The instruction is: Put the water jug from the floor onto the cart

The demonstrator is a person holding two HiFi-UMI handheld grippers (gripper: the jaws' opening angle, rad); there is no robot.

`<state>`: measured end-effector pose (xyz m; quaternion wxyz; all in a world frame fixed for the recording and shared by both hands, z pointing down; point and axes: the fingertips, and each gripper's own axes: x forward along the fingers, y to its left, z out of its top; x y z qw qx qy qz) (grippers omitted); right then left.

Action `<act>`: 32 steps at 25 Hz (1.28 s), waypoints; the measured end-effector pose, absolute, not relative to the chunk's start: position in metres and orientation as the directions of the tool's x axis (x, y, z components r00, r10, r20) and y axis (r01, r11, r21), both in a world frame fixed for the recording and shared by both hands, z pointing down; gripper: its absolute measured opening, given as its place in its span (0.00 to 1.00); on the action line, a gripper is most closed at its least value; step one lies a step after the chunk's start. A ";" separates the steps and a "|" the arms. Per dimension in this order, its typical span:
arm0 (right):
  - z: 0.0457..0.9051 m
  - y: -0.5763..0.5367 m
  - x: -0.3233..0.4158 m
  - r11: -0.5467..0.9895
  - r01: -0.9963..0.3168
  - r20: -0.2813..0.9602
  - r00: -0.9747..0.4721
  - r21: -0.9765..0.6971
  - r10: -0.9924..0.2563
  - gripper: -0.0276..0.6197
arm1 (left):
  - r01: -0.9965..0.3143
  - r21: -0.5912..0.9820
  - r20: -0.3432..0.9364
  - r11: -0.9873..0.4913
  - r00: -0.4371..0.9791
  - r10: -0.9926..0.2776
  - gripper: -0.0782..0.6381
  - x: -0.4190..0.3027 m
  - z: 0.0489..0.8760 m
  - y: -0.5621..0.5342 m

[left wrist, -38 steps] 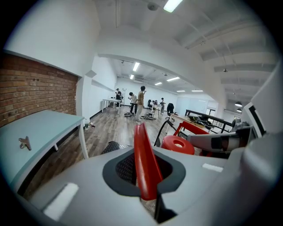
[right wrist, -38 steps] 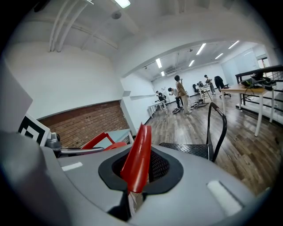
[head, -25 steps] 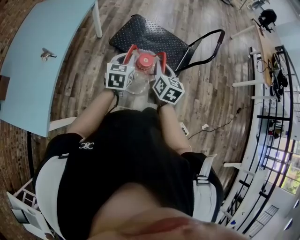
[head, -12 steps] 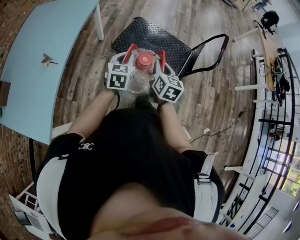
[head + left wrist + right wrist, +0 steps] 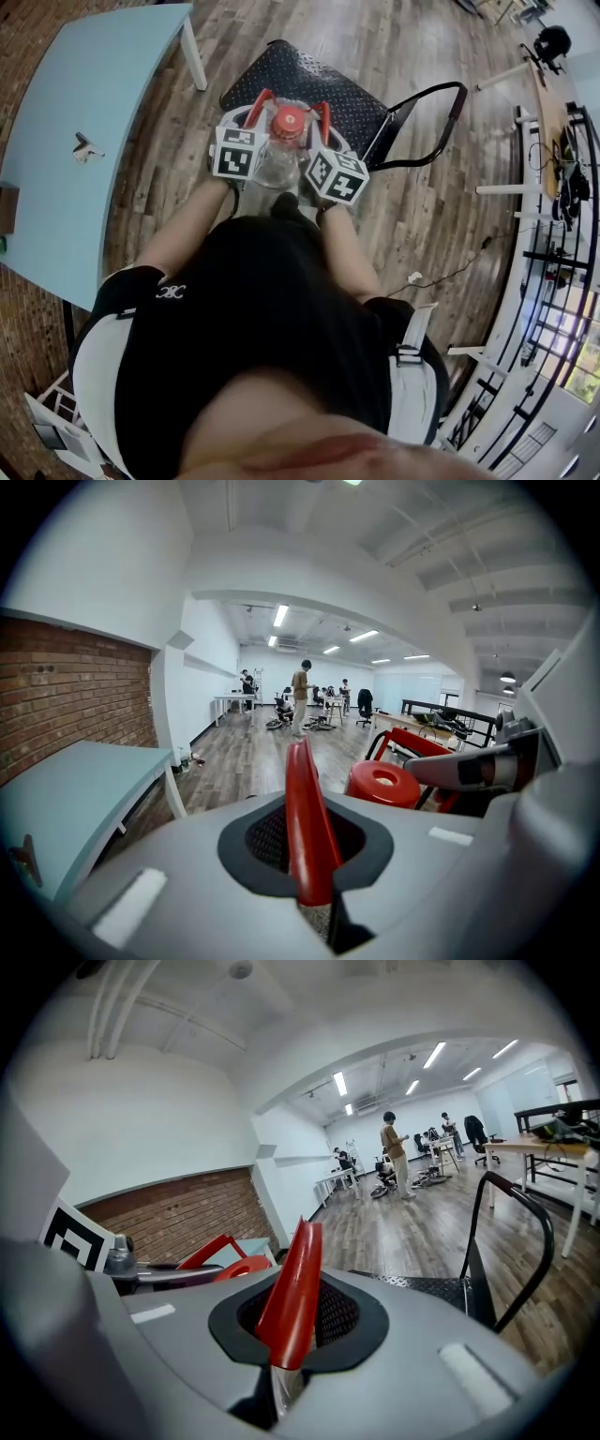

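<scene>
A clear water jug (image 5: 277, 161) with a red cap (image 5: 288, 120) hangs in front of the person, at the near edge of the black diamond-plate cart (image 5: 319, 73). My left gripper (image 5: 261, 101) flanks the jug's neck on the left and my right gripper (image 5: 323, 111) flanks it on the right. In the left gripper view the red jaws of the left gripper (image 5: 302, 761) stand together as one blade, with the cap (image 5: 384, 782) to their right. The right gripper (image 5: 305, 1241) looks the same in its own view. Where the pads bite the jug is hidden.
The cart's black handle (image 5: 441, 101) reaches out to the right over the wood floor. A light-blue table (image 5: 75, 84) with a small metal object (image 5: 82, 146) fills the left. A white cable (image 5: 441, 267) lies at the right, near desks and racks (image 5: 553, 141). People (image 5: 300, 697) stand far off.
Both grippers and the jug have travelled together toward the cart, and the table has slid back at the left. Neither grip has changed.
</scene>
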<state>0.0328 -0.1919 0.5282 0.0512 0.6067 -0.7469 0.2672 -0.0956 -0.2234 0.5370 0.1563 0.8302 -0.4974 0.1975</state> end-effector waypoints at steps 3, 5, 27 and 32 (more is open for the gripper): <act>0.534 -0.222 0.050 0.116 -0.930 0.415 -0.265 -0.350 -0.871 0.11 | -0.886 0.060 0.500 -0.459 0.425 -0.755 0.13 -0.078 0.541 -0.254; 0.537 -0.244 0.063 0.109 -0.927 0.426 -0.266 -0.358 -0.865 0.11 | -0.883 0.060 0.512 -0.465 0.427 -0.745 0.13 -0.065 0.543 -0.275; 0.600 -0.424 0.188 0.026 -0.887 0.592 -0.329 -0.461 -0.736 0.11 | -0.846 0.088 0.631 -0.525 0.455 -0.628 0.13 0.065 0.590 -0.471; 0.616 -0.460 0.199 -0.003 -0.906 0.605 -0.280 -0.423 -0.745 0.12 | -0.829 0.073 0.648 -0.555 0.462 -0.605 0.13 0.078 0.610 -0.511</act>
